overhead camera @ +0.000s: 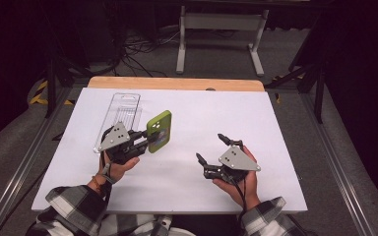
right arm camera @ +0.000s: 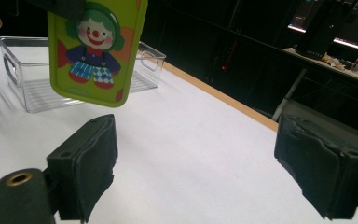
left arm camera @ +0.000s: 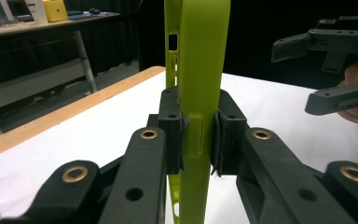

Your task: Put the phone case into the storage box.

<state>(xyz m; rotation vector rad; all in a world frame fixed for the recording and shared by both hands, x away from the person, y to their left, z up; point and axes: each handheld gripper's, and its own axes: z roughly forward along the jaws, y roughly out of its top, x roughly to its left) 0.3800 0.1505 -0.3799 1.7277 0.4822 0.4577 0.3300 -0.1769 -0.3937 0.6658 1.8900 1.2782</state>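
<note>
Pinching the green phone case by its thin edge above the table, the left gripper could let it slip if the wide-open right gripper bumps it.

Black tongs, apparently plaid sleeves

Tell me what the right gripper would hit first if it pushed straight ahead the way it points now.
Probably nothing soon: the open right gripper faces bare white table. The green clown-printed phone case hangs up to its left, the clear plastic tray behind it; depth is unclear.
</note>
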